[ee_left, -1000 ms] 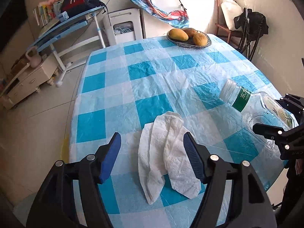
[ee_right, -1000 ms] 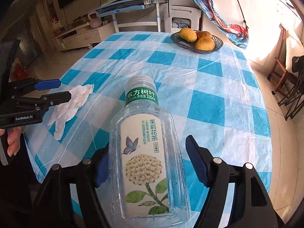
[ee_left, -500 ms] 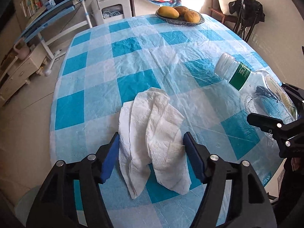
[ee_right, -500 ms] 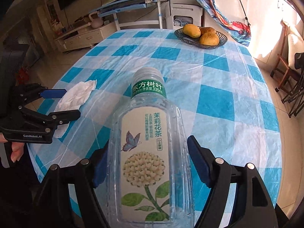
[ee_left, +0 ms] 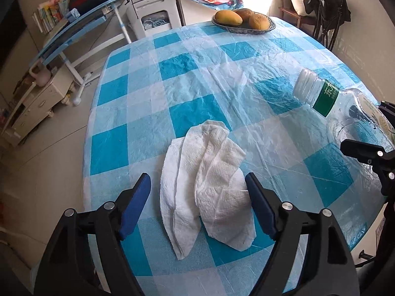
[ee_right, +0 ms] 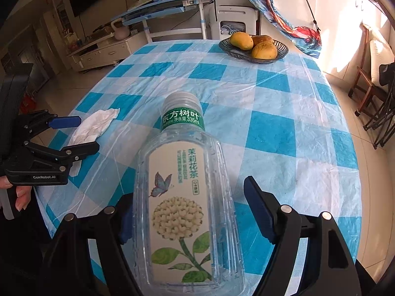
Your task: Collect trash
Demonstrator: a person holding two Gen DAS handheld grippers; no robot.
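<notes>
Because both jaws stand released, the left gripper straddles the crumpled tissue near the table edge, while the right gripper seemingly frames the bottle, ready to pinch.

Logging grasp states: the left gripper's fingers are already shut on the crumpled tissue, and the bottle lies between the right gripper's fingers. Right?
Not quite. The left wrist view shows the left gripper open, its fingers straddling the crumpled tissue. The bottle does lie between the right gripper's fingers.

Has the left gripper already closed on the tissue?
No, the left gripper is open, its blue pads either side of the crumpled tissue lying on the tablecloth.
</notes>
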